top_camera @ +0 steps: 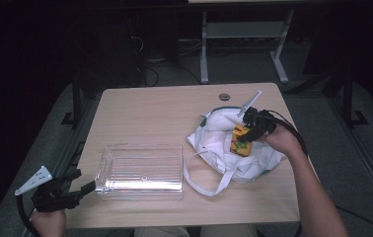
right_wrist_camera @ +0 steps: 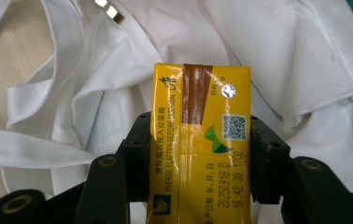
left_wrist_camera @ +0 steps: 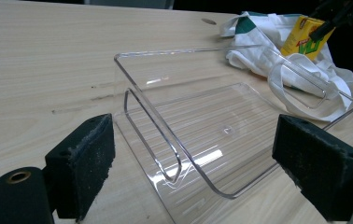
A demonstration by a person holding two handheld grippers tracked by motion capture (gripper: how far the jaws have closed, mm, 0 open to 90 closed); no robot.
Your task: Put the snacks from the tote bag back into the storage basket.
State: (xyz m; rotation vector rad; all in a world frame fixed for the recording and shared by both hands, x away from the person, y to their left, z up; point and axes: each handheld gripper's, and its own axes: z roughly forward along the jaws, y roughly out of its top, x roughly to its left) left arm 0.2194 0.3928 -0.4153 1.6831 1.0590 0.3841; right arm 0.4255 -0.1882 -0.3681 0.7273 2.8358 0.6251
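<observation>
Black pads of the right tool (right_wrist_camera: 198,154) squeeze a yellow juice box (right_wrist_camera: 201,140) from both sides, so the box is pinched tight between them. It looks like the job is to take things out of the white cloth bag (top_camera: 224,143) and put them into the clear plastic bin (top_camera: 142,170). Only the first part seems done: the box is grabbed and sits just above the bag, on the right side of the counter (top_camera: 160,113). The bin has nothing in it yet, so the box must be carried over and set down inside. The left tool (top_camera: 78,190) waits by the near end of the bin with its pads spread wide apart, holding nothing. The bin's end sits between them, not touched.
</observation>
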